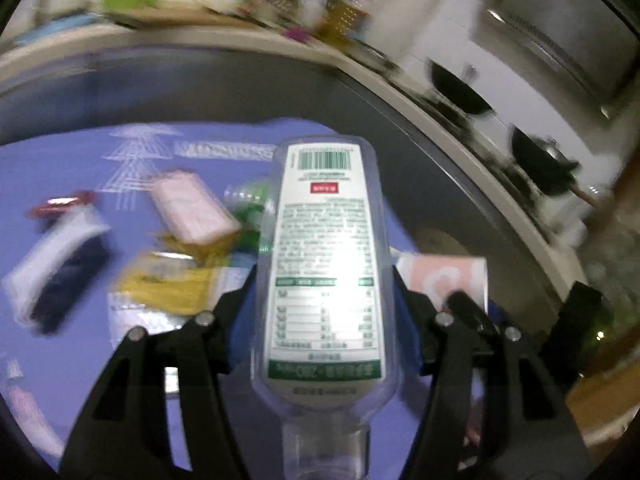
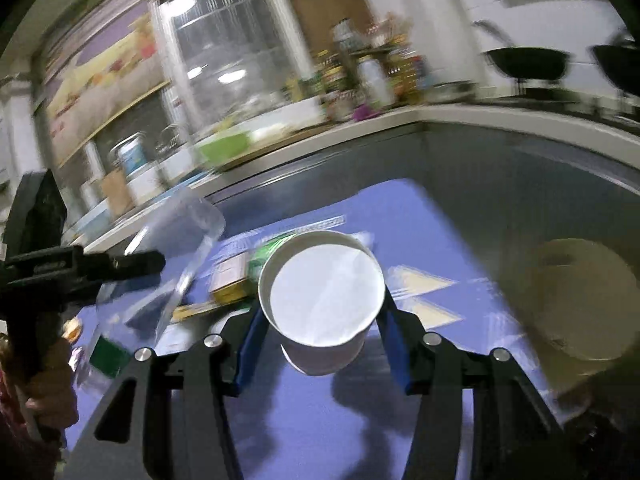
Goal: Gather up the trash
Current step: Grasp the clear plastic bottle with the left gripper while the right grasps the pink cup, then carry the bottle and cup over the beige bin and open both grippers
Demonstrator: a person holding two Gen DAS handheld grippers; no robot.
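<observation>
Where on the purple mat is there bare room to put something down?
Bare purple mat lies near the camera, below the paper cup, and to its right toward the round tan bin. The wrappers and cartons left of the clear bottle are crowded together.

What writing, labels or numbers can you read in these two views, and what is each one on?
"280": upside down on the green band of the clear plastic bottle in the left gripper.
Barcode, red tag and fine print on that bottle: too blurred.
White print on the blue mat: unreadable.
Wrappers on the mat: blurred.
White paper cup in the right gripper: no text.
</observation>
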